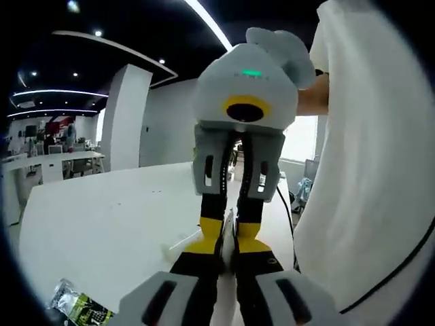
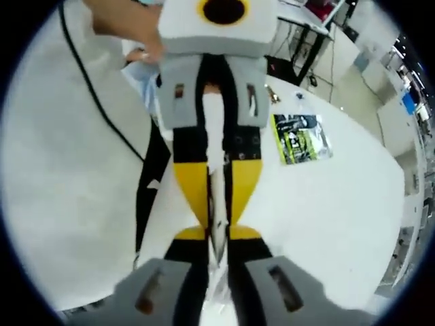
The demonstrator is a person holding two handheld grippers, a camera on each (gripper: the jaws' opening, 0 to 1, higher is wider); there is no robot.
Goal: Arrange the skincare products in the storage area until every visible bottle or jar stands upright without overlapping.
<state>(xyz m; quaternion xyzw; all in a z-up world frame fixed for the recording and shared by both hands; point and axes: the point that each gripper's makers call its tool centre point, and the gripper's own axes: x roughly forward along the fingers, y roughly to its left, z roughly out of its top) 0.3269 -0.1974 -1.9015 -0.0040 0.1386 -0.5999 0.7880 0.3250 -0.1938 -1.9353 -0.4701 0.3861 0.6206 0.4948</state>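
Observation:
My two grippers meet tip to tip above a white table (image 1: pixel 102 217). A thin white sachet (image 2: pixel 214 129), seen edge-on, runs along between both pairs of jaws. In the left gripper view my left gripper (image 1: pixel 228 257) rises from the bottom, shut on the sachet (image 1: pixel 229 227). The right gripper (image 1: pixel 230 238) comes down from above with its yellow fingertips (image 1: pixel 208 239) closed on the same strip. In the right gripper view the right gripper (image 2: pixel 217 255) is at the bottom and the left gripper (image 2: pixel 217 227) faces it. A green-and-black packet (image 2: pixel 300 137) lies flat on the table (image 2: pixel 319 217).
A person in a white shirt (image 1: pixel 367 176) stands close at the table's edge, with a hand (image 2: pixel 129 27) on the left gripper's body. A black cable (image 2: pixel 102 109) hangs across the shirt. The green-and-black packet (image 1: pixel 78 307) lies near me, and a small white stick (image 1: pixel 178 244) beyond it.

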